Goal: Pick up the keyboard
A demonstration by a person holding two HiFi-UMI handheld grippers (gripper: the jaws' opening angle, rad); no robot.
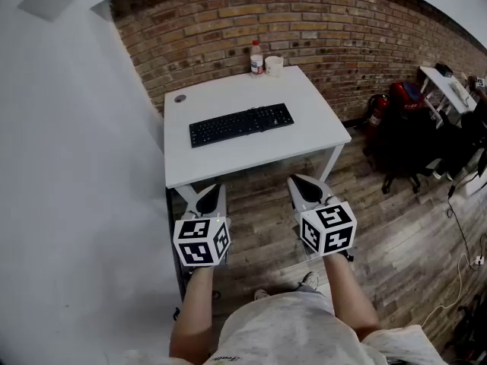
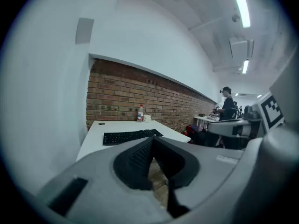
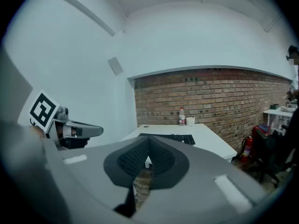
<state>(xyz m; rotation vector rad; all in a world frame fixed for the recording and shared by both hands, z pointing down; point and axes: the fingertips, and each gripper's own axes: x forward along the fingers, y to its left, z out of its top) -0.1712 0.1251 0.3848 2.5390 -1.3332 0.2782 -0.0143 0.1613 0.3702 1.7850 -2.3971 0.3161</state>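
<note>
Keyboard (image 1: 241,124): I see a long, thin black one, full width with a number block at its right end. It lies flat near the middle of the white counter (image 1: 228,162). It sits at a slant, with its right end closer to the brick wall (image 1: 319,29) than its left. Nothing touches it, and there is bare white top all round it.

On the left, my left claw (image 1: 213,192) hangs off the counter's near edge, over the wooden floor (image 1: 396,219) and well apart from the keyboard. Its own view shows the two ribbed black pads pressed together at the tip with nothing between them.

A small round hole (image 1: 180,98) sits in the counter's far left corner. Further right, against the back edge, stand a bottle (image 1: 256,58) with a red cap and label and a white cup (image 1: 274,65) just beside it. Both are well clear of the keyboard.

My right claw (image 1: 298,182) is level with the left one, also short of the near edge and apart from the keyboard. Its jaws are closed tight on nothing as well. Both claws point at the counter, tipped slightly down.

Off to the right, a red extinguisher (image 1: 375,111) stands by the wall, next to a dark chair (image 1: 407,139).
</note>
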